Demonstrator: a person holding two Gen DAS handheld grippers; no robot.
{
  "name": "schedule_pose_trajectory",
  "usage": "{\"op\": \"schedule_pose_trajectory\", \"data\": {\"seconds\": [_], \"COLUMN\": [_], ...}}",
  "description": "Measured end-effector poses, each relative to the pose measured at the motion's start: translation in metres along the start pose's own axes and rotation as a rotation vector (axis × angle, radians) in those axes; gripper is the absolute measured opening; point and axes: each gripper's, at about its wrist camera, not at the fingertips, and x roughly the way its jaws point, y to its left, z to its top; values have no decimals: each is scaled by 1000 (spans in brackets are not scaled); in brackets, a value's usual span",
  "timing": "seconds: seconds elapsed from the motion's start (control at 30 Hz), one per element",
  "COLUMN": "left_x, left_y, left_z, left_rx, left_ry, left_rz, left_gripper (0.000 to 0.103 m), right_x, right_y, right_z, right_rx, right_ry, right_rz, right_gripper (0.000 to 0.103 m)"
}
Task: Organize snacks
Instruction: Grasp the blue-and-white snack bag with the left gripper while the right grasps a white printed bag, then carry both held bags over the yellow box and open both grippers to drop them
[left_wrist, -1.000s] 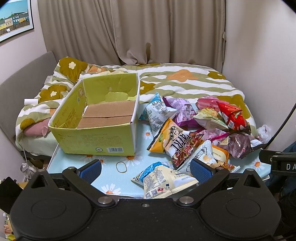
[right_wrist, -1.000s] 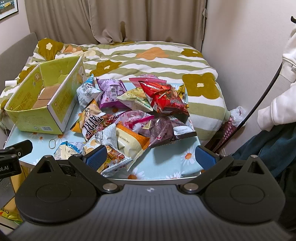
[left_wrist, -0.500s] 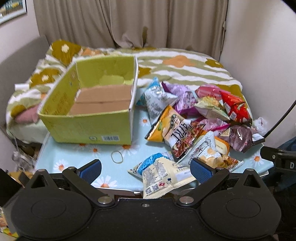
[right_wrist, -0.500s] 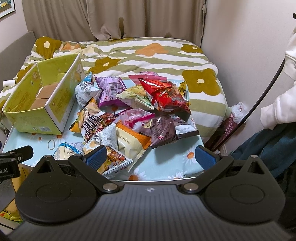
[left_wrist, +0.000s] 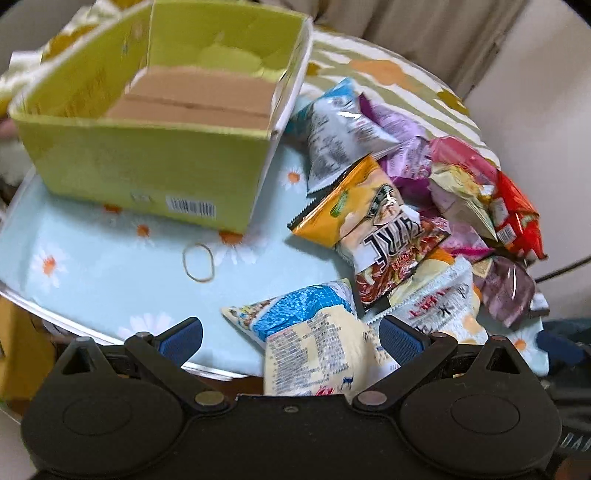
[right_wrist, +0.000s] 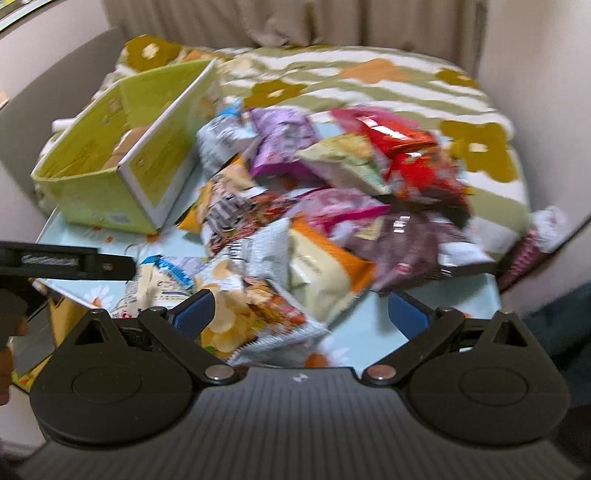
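The left hand-held gripper (left_wrist: 290, 338) and the right hand-held gripper (right_wrist: 301, 314) are both wide open above crinkly colourful snack packets (left_wrist: 399, 236) beside the green cardboard box (left_wrist: 147, 162) on the light-blue daisy-print surface (left_wrist: 110, 266).

The left gripper (left_wrist: 290, 338) has its fingers spread wide, the blue pads (left_wrist: 183, 338) facing each other at the near edge of the table, nothing pinched between them. The right gripper (right_wrist: 301, 314) is spread just as wide, its blue pads (right_wrist: 406, 312) also empty, held at the table's near edge. In the right wrist view the left gripper's black body (right_wrist: 66, 264) pokes in from the left side, level and just beside the right one.
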Motion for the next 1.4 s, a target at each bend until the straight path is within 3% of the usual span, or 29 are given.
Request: {"op": "schedule_pose_trajectory", "data": {"seconds": [0.27, 0.37, 0.47, 0.63, 0.87, 1.1, 1.4], "left_x": [41, 51, 56, 53, 49, 43, 14], "left_y": [-2, -1, 4, 8, 10, 15, 11], "left_z": [0, -1, -3, -4, -3, -4, -2], "left_rx": [-64, -87, -127, -117, -101, -115, -103], "left_ry": [95, 135, 151, 134, 109, 86, 32], "left_rz": [-57, -73, -100, -96, -70, -59, -52], "left_gripper": [91, 79, 71, 62, 59, 58, 58], "right_x": [40, 49, 55, 61, 74, 74, 51], "right_y": [7, 9, 12, 12, 4, 2, 2], "right_z": [7, 9, 10, 12, 15, 16, 27], "right_rx": [-79, -88, -101, -104, -39, -4, -21], "right_ry": [46, 76, 99, 120, 176, 190, 116], "right_rz": [140, 187, 227, 254, 332, 425, 406], "right_gripper": [103, 99, 94, 96, 97, 71, 66]}}
